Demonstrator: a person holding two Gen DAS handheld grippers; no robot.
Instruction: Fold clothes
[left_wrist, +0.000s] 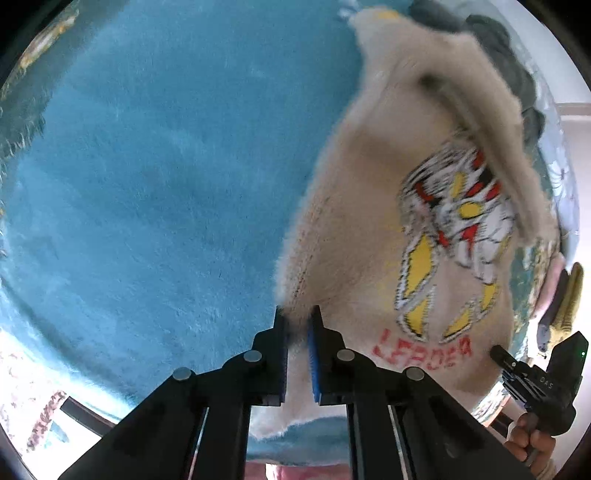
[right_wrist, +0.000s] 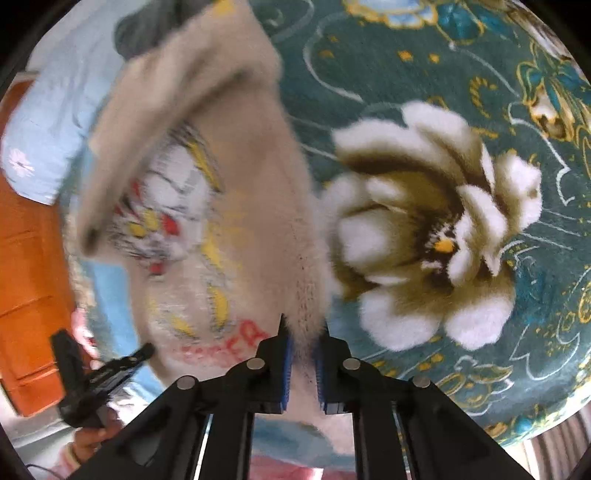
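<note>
left tongs (left_wrist: 298, 314): clamped on cream sweater (left_wrist: 369, 229) hem | right tongs (right_wrist: 303, 328): clamped on same hem

The cream fuzzy sweater with a printed front (left_wrist: 369, 229) lies on a teal floral plush blanket (right_wrist: 480, 74). The left claw (left_wrist: 297, 321) pinches its hem at one lower corner, the right claw (right_wrist: 303, 332) at the other. A grey garment (left_wrist: 491, 40) lies beyond the sweater's far end.
</note>
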